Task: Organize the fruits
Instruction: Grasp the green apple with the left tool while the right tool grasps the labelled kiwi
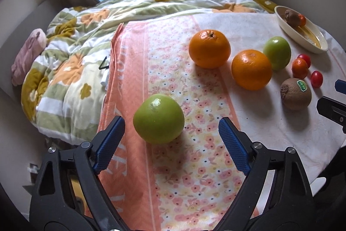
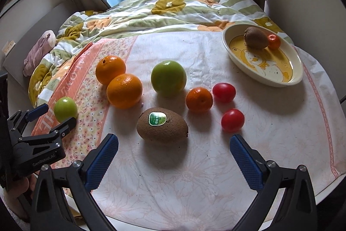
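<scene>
My left gripper [image 1: 172, 126] is open, its blue pads either side of a green apple [image 1: 158, 118] on the orange floral cloth [image 1: 173, 176], not touching it. My right gripper [image 2: 174, 143] is open just in front of a kiwi with a green sticker [image 2: 162, 127]. Beyond lie two oranges [image 2: 124, 90] [image 2: 110, 69], a second green apple [image 2: 168, 78], a small mandarin [image 2: 199, 99] and two red tomatoes [image 2: 223, 92] [image 2: 232, 120]. An oval cream dish [image 2: 296, 77] at the back right holds a kiwi [image 2: 255, 37] and a mandarin [image 2: 273, 41].
The fruit lies on a white towel [image 2: 194, 176] and the floral cloth over a table. A rumpled flowered quilt [image 2: 151, 12] covers the bed behind. A pink plush toy [image 2: 40, 49] lies at the left. The table edge runs close along the right and front.
</scene>
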{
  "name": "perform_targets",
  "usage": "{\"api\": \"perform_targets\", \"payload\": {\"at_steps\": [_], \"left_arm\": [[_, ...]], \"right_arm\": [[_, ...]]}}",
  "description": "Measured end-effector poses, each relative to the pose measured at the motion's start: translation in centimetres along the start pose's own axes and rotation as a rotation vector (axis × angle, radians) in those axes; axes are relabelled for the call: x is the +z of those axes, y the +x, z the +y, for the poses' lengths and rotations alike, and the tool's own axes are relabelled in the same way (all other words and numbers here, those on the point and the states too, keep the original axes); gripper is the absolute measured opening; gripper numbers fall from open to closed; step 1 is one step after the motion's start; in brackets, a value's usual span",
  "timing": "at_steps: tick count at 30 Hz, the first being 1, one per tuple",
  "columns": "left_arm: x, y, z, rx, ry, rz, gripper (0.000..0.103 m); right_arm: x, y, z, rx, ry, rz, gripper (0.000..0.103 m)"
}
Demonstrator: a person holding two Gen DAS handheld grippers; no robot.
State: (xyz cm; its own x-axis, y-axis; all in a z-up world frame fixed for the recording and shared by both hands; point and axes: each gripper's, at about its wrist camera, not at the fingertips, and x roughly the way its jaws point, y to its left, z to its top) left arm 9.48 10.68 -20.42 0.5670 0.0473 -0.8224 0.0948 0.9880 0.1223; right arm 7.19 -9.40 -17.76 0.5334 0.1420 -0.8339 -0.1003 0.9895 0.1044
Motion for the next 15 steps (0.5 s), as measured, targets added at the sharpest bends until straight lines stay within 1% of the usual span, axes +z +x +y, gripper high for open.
{"api": "perform_targets", "payload": {"at_steps": [1, 2, 8, 10, 15], "left_arm": [[0.1, 0.3, 0.0, 0.001, 0.000, 0.008, 0.088], [0.1, 0.6, 0.0, 0.004, 0.000, 0.018, 0.083], [0.3, 1.4, 0.4, 0.020, -0.009, 0.043, 0.081], [0.5, 1.7, 0.7, 0.019, -0.019, 0.051, 0.078], [0.6, 2.6, 1.2, 0.019, -0.029, 0.078, 0.058]], "right_arm": [[0.1, 0.2, 0.0, 0.003, 0.002, 0.003, 0.103], [0.0, 0.4, 0.0, 0.006, 0.005, 0.006, 0.103], [-0.1, 1.1, 0.0, 0.019, 0.016, 0.020, 0.103], [0.0, 1.4, 0.1, 0.016, 0.016, 0.025, 0.103], [0.2, 1.9, 0.2, 0.020, 0.027, 0.030, 0.103]]}}
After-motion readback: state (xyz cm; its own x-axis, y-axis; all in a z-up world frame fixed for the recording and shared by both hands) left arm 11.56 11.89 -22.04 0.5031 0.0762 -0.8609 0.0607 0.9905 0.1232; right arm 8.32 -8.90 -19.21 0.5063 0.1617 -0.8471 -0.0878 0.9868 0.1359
